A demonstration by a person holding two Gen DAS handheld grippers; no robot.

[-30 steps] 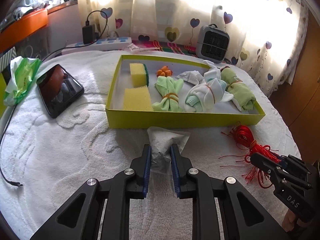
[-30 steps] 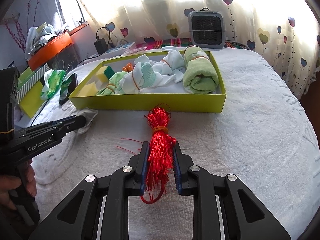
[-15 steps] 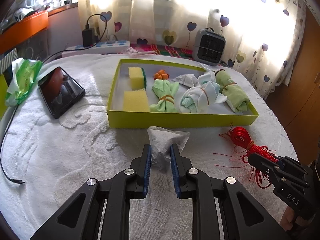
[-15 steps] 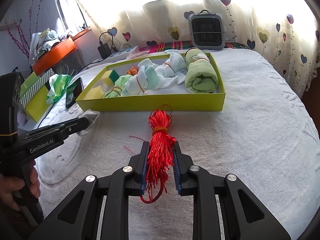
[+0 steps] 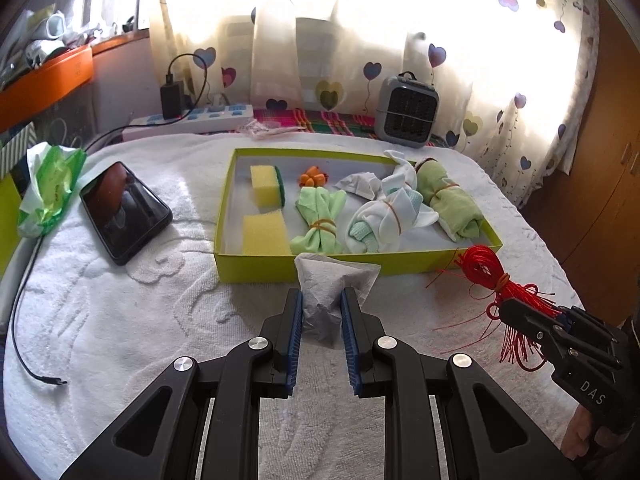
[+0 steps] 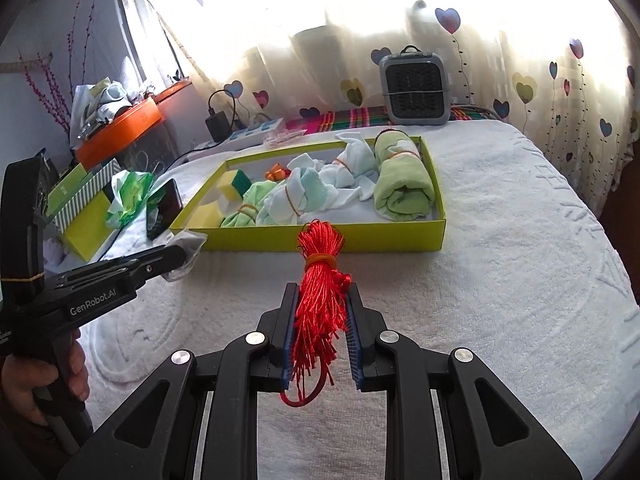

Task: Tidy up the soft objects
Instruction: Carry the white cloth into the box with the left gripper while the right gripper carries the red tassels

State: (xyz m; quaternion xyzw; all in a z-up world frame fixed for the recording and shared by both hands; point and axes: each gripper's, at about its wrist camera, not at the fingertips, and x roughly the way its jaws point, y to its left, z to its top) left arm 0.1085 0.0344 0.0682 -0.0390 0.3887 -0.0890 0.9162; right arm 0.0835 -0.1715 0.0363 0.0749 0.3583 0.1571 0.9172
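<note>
Dangling frayed, red cord bundle [image 6: 320, 300]; pouch [image 5: 326, 300] seemingly papery, crumpled.

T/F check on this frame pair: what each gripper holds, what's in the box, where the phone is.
1. The left gripper is shut on a grey pouch. True.
2. The right gripper is empty. False: it grips a red string bundle.
3. Two yellow sponges lie in the box. True.
4. The phone lies inside the box. False: it lies on the white towel, left of the box.
</note>
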